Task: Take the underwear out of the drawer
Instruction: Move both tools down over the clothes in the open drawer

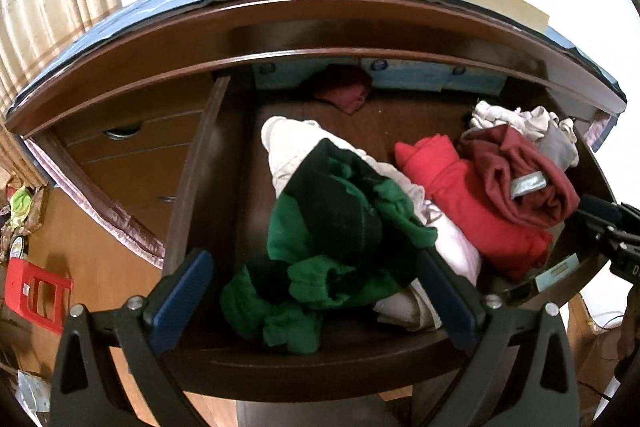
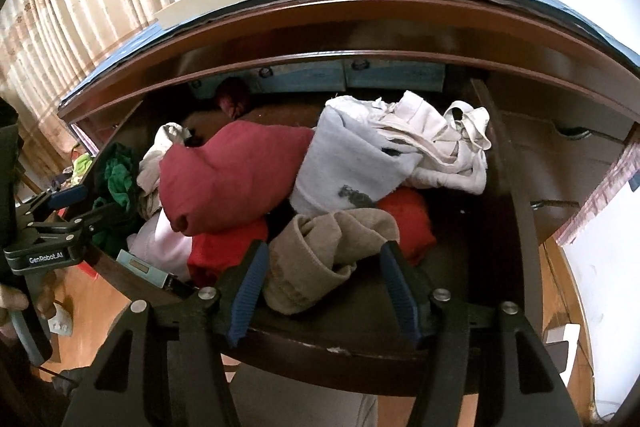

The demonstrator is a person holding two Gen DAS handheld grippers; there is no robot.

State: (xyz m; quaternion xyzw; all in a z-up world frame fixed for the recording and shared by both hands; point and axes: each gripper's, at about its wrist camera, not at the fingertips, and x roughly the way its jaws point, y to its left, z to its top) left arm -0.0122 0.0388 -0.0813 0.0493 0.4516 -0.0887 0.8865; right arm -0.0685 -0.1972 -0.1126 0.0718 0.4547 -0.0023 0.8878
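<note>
From the left wrist, your left claw [image 1: 316, 291] stands wide and empty above the open drawer [image 1: 320, 355], the green and black garment [image 1: 332, 227] lying between its fingers, untouched. Drop straight onto one bunched fold, so the white piece [image 1: 452, 247] beside it stays put.

From the right wrist, your right claw [image 2: 324, 287] is partly spread with the beige bundle [image 2: 320, 251] between its fingers, no pad pressing on it. Which pieces are underwear I cannot tell; pinch a single item, then lift clear of the drawer's front edge.
</note>
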